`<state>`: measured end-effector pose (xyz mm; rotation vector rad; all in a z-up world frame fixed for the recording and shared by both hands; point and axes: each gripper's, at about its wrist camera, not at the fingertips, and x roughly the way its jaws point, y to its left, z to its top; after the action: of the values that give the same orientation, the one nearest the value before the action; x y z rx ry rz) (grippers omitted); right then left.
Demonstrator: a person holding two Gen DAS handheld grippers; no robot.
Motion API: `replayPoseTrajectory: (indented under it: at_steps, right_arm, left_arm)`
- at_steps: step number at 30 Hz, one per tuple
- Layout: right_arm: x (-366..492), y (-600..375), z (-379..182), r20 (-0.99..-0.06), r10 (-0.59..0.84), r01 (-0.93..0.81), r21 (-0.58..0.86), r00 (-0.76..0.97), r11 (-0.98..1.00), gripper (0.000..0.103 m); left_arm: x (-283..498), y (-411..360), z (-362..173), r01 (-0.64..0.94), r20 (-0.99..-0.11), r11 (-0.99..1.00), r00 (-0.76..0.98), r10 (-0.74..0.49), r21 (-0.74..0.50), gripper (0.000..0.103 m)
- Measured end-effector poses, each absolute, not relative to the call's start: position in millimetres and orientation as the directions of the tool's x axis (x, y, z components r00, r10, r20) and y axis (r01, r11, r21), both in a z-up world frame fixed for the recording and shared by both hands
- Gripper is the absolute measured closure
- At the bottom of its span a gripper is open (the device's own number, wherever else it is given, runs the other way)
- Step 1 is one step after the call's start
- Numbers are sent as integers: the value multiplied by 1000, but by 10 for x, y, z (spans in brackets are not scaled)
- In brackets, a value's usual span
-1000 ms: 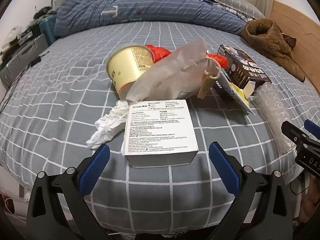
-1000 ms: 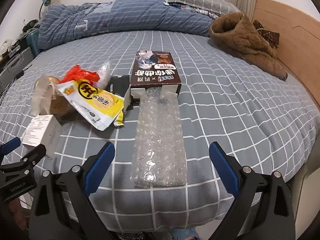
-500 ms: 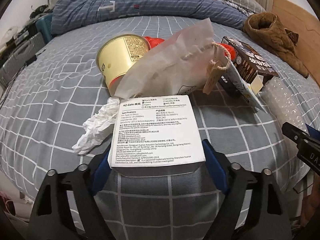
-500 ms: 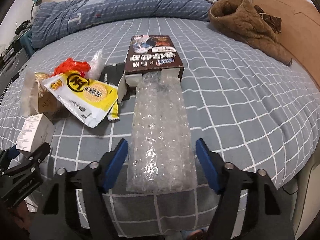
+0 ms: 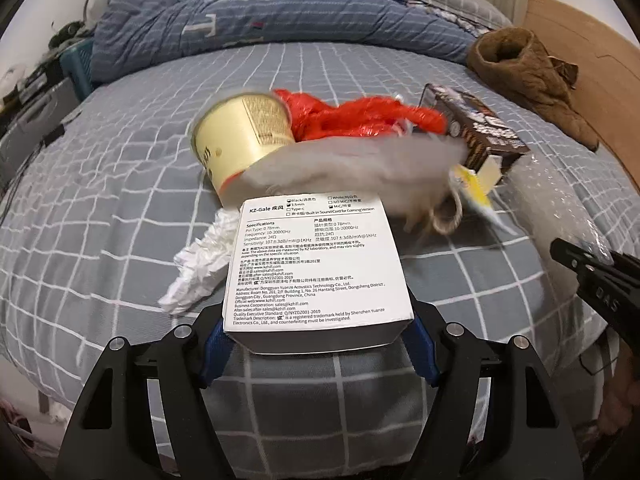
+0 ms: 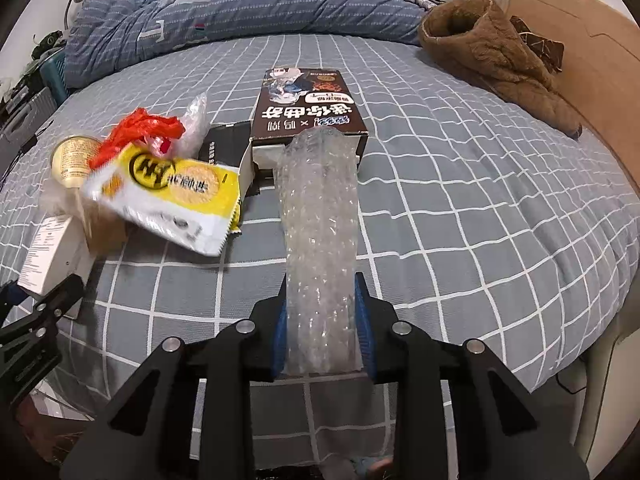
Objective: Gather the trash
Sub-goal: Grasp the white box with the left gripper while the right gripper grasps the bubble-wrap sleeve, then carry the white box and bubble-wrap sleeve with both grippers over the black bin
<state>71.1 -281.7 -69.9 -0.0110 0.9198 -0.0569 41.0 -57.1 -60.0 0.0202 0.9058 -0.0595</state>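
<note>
Trash lies on a grey checked bed [image 5: 120, 184]. My left gripper [image 5: 318, 336] is shut on a white printed box [image 5: 316, 264] and holds its near end. My right gripper [image 6: 322, 320] is shut on a long roll of bubble wrap [image 6: 320, 216], which also shows in the left wrist view [image 5: 560, 208]. Behind the box lie a yellow can [image 5: 244, 140], a red plastic bag [image 5: 352, 120], a blurred translucent bag [image 5: 360, 172], crumpled white tissue [image 5: 200, 264] and a dark carton [image 6: 310, 108]. A yellow snack wrapper [image 6: 172, 196] lies left of the bubble wrap.
A blue quilt [image 6: 224, 12] is bunched at the far side of the bed. A brown fleece garment [image 6: 492, 56] lies at the right by the wooden headboard [image 6: 592, 40]. Cluttered furniture [image 5: 36, 88] stands to the left of the bed.
Both grippers have closed: the left on the white box, the right on the bubble wrap. The translucent bag and snack wrapper have shifted and show motion blur.
</note>
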Motion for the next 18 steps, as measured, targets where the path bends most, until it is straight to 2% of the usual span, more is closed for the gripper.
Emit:
replayPoseTrajectory:
  at_steps: [9,18]
  right_arm:
    - [603,-2762,-539,-768,-55,40,-38,638,998,76]
    - [503,-2690,-455,-752,-52,27,-46,657,999,76]
  left_arm:
    - [160,-412,-304,95,-758,995,647,-79,-23,34]
    - [-9,-198,-155,52,-745,998,663,-69,-46,35]
